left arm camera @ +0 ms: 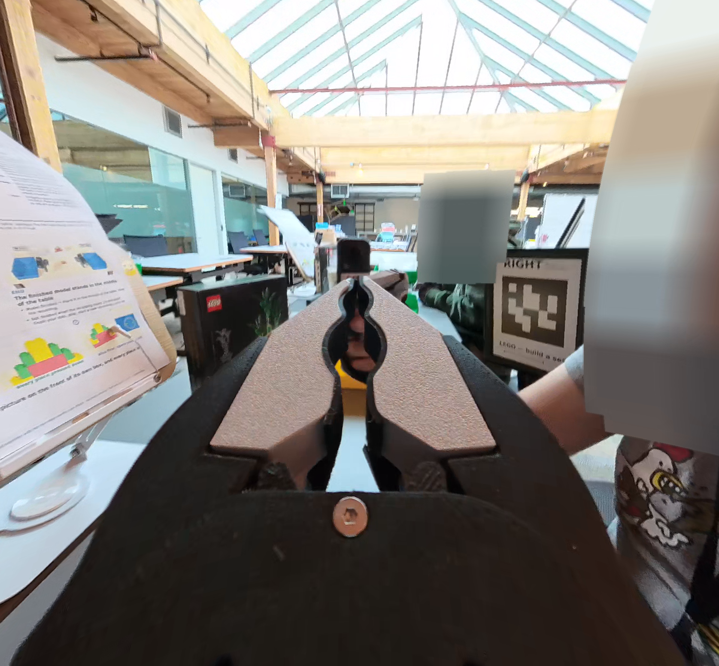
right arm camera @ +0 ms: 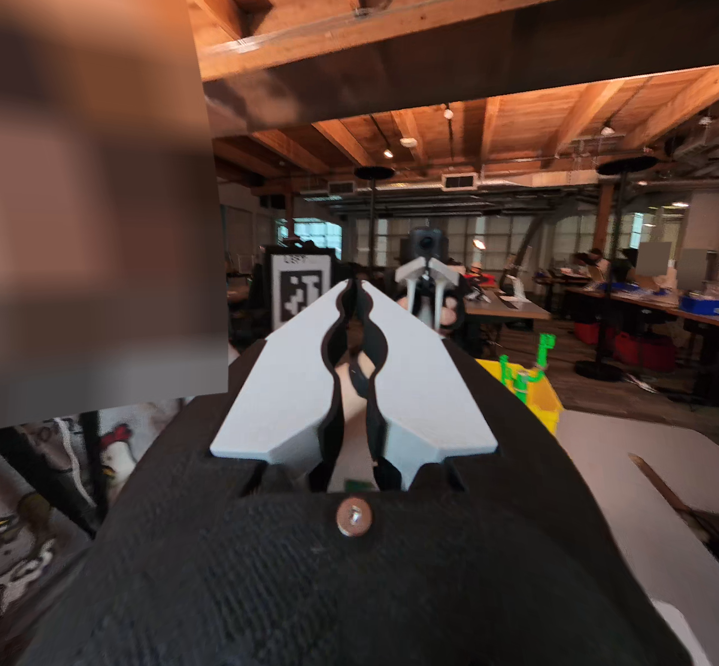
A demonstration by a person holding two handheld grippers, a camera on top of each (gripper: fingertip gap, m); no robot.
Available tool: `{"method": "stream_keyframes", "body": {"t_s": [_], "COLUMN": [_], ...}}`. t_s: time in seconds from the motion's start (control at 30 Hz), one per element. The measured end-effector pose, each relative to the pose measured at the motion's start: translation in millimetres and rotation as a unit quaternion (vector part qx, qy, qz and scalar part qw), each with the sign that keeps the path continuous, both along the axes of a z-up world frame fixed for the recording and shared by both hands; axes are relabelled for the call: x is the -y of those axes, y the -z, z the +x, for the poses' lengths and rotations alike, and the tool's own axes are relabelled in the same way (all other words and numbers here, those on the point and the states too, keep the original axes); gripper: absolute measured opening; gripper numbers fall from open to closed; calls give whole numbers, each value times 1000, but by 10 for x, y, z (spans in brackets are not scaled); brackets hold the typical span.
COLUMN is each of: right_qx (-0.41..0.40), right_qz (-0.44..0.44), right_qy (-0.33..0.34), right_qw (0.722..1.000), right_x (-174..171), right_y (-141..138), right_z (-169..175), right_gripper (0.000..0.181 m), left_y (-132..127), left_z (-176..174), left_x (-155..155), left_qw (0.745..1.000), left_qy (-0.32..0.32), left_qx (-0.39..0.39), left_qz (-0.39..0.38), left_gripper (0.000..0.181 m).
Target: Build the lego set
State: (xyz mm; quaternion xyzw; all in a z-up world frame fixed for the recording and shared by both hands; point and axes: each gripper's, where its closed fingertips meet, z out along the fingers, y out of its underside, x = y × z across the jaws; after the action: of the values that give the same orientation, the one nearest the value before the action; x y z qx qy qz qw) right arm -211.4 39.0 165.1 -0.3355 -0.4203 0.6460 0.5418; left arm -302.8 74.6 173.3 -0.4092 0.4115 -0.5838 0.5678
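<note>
My left gripper [left arm camera: 355, 282] has brown fingers, shut with nothing between them, and is held up level above the white table [left arm camera: 352, 452]. My right gripper [right arm camera: 355, 284] has pale fingers, also shut and empty. The two face each other: the left gripper shows head-on in the right wrist view [right arm camera: 428, 273], held by a hand. A yellow bin [right arm camera: 539, 398] on the table's right side holds green lego pieces [right arm camera: 523, 373]. A strip of yellow [left arm camera: 352, 384] shows through the gap between the left fingers.
An instruction sheet [left arm camera: 66, 297] on a white stand is at the left. A black lego box [left arm camera: 233, 316] stands behind it. Marker cards [left arm camera: 537, 310] [right arm camera: 301, 291] are held up beside each gripper. A person's arm [left arm camera: 552, 406] is at the right. Desks fill the room beyond. There is about 11 centimetres between the tips of the two grippers.
</note>
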Motion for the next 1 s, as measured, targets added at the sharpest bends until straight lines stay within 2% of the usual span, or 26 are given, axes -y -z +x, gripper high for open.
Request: {"method": "stream_keyframes", "body": {"t_s": [0.1, 0.2, 0.23, 0.37, 0.4, 0.43, 0.47, 0.57, 0.67, 0.7, 0.77, 0.8, 0.87, 0.93, 1.0], "right_qx": [65, 125, 134, 188, 203, 215, 221, 234, 230, 231, 233, 233, 231, 228, 223], "right_qz": [47, 93, 112, 189, 196, 201, 208, 231, 227, 213, 193, 191, 193, 206, 196], "right_qy": [114, 170, 188, 261, 277, 290, 295, 309, 327, 324, 319, 318, 323, 328, 313], "right_qw": [990, 973, 967, 928, 918, 911, 906, 892, 888, 893, 898, 899, 897, 893, 902], "right_x": [-181, -221, -224, -278, -314, -344, -344, -322, -345, -355, -372, -376, -387, -376, -339], "right_y": [157, 281, 292, 395, 422, 444, 457, 466, 414, 405, 407, 410, 405, 395, 374], "right_z": [-138, -237, -260, -338, -349, -354, -363, -386, -390, -393, -396, -395, -382, -360, -361], "right_gripper": [4, 0, 0, 0, 3, 4, 0, 0, 19, 26, 36, 36, 17, 0, 1], "left_y": [44, 67, 89, 115, 117, 142, 165, 184, 123, 91, 35, 12, -25, -33, -63], "left_z": [28, 55, 65, 95, 104, 117, 126, 138, 134, 121, 89, 71, 31, -5, -45], "left_x": [-39, -31, -24, -44, -55, -56, -63, -107, -68, -59, -40, -26, -7, 25, 9], "left_qw": [998, 995, 994, 988, 987, 986, 983, 976, 982, 985, 990, 992, 993, 992, 990], "left_qy": [-48, -67, -70, -106, -112, -113, -119, -151, -134, -127, -110, -101, -95, -95, -111], "left_qx": [-29, -54, -65, -84, -88, -99, -109, -121, -102, -90, -69, -61, -48, -46, -40], "left_qz": [32, 45, 51, 80, 79, 79, 84, 103, 86, 77, 59, 54, 52, 69, 76], "left_gripper": [0, 10, 0, 0, 8, 6, 0, 0, 0, 3, 24, 28, 31, 0, 0]}}
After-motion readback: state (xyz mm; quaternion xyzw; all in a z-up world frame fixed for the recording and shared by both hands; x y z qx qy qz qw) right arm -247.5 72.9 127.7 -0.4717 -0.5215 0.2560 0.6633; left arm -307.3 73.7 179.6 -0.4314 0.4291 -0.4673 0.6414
